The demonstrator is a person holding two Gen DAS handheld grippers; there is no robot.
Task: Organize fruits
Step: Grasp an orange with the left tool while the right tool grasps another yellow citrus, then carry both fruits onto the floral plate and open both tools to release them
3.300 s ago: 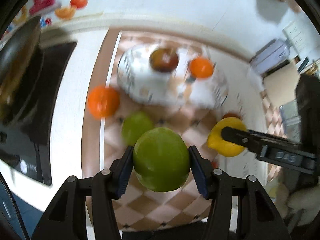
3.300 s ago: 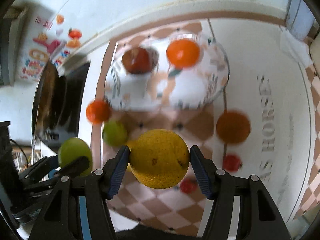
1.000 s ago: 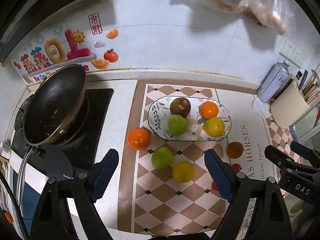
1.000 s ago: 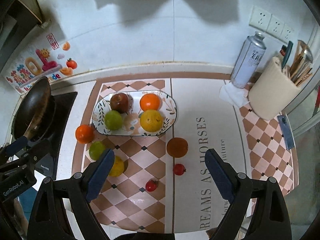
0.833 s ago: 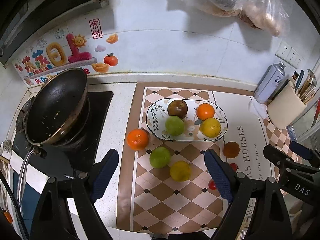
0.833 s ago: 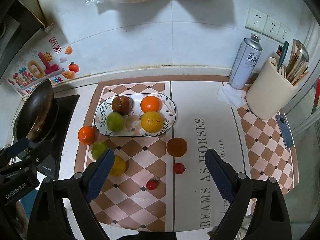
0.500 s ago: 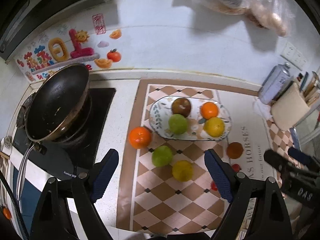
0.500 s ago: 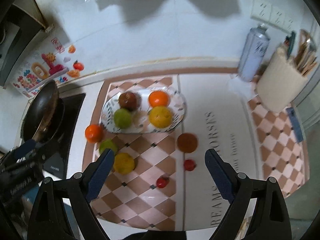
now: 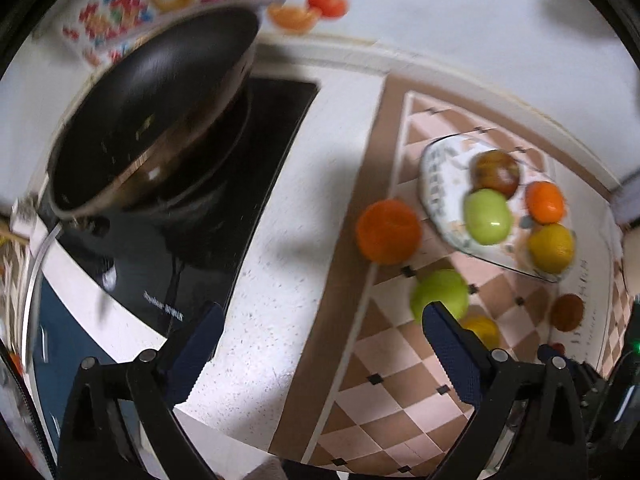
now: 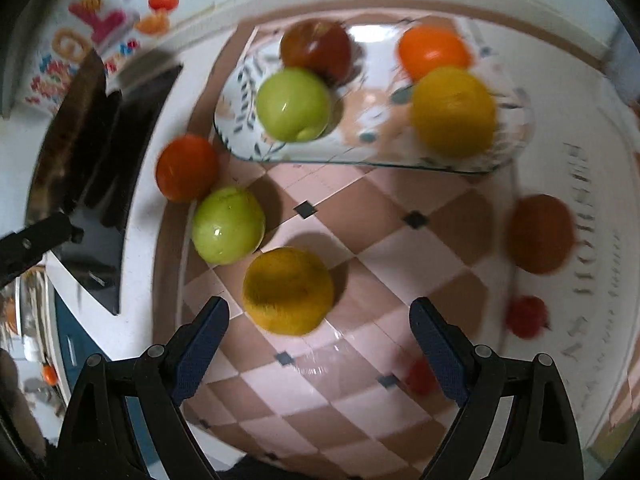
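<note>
Left wrist view: left gripper (image 9: 320, 332) over bare white table (image 9: 296, 240), jaws just widened, released, nothing between them; black pan (image 9: 152, 120) far left of the plate (image 9: 436, 184); orange (image 9: 388, 231) touching the plate's left edge; green fruit (image 9: 440, 294) just below the plate. Right wrist view: right gripper (image 10: 320, 320) with jaws released, spread wide around the near side of a yellow fruit (image 10: 289, 290) without touching it; plate (image 10: 240, 120) beyond, bearing green, dark red, orange and yellow fruits; second green fruit (image 10: 228, 225) beside the yellow one, below the plate's left end.
</note>
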